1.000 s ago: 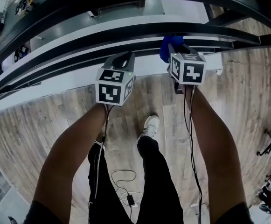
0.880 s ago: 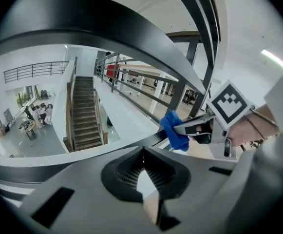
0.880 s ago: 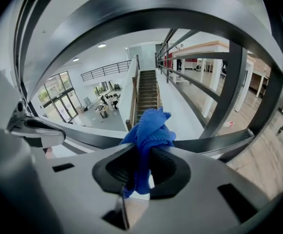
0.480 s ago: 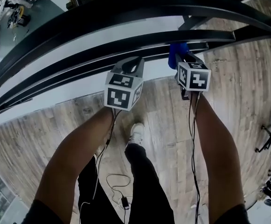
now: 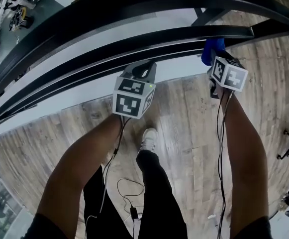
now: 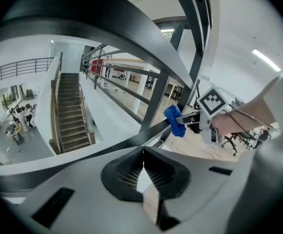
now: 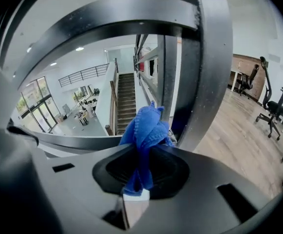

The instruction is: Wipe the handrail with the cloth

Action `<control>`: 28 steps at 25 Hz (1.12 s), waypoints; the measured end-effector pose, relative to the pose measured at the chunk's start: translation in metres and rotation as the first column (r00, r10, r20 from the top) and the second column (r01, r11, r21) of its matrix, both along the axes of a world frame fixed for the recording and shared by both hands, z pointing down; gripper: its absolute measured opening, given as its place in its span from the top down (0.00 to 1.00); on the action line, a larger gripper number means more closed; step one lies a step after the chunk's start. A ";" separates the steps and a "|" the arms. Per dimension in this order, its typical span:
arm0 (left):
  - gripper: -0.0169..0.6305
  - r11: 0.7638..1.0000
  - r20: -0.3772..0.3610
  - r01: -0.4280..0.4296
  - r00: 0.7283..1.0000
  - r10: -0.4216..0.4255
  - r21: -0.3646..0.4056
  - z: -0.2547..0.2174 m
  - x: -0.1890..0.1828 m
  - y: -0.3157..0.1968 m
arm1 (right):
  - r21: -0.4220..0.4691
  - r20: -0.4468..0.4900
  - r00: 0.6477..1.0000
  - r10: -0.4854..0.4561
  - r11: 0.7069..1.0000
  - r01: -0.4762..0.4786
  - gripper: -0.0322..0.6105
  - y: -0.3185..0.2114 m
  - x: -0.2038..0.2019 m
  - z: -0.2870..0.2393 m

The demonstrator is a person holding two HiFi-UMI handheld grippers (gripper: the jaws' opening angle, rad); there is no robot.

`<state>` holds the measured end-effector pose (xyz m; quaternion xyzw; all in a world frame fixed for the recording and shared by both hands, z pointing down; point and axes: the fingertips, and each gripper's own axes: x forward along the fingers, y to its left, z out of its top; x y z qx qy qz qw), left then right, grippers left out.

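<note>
Bright, even indoor light, glowing ceiling strip lamp (image 6: 266, 60) and tall windows (image 7: 31, 104) as sources, heavy fisheye bending at edges, black vignetted corners, dark curved metal handrail (image 5: 134, 9) nearly silhouetted

Two grippers are counted: the left gripper (image 5: 142, 70) and the right gripper (image 5: 212, 54). Two marker cubes are seen, one on the left (image 5: 133, 97) and one on the right (image 5: 230, 73). One blue cloth (image 7: 146, 130) is counted. Two broad dark rails are made out in the head view: the handrail (image 5: 134, 6) and a lower rail (image 5: 134, 41). One left forearm (image 5: 79, 163), one right forearm (image 5: 243, 153) and one white shoe (image 5: 148, 138) are shown. One staircase (image 7: 126, 99) is seen. Two office chairs (image 7: 275, 108) are counted in the right gripper view.
</note>
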<state>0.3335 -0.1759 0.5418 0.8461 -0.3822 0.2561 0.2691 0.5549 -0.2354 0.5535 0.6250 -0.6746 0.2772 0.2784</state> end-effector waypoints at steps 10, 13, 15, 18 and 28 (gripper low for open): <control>0.96 0.979 -0.030 0.179 0.983 -0.183 -0.093 0.062 -0.114 0.058 | 0.106 0.129 0.982 -0.137 0.987 0.123 0.84 0.085 -0.141 0.039; 0.96 0.956 0.005 0.267 0.963 -0.269 -0.124 0.077 -0.200 0.088 | 0.035 0.150 0.974 -0.173 0.985 0.169 0.84 0.123 -0.210 0.064; 0.96 0.935 0.035 0.331 0.943 -0.330 -0.130 0.084 -0.265 0.106 | 0.010 0.158 0.964 -0.216 0.976 0.218 0.84 0.138 -0.260 0.074; 0.96 0.906 0.079 0.403 0.915 -0.396 -0.129 0.095 -0.359 0.133 | -0.010 0.154 0.944 -0.292 0.955 0.297 0.84 0.153 -0.335 0.088; 0.96 0.759 0.146 0.640 0.768 -0.624 -0.120 0.116 -0.664 0.217 | -0.038 0.216 0.844 -0.492 0.859 0.510 0.84 0.178 -0.664 0.130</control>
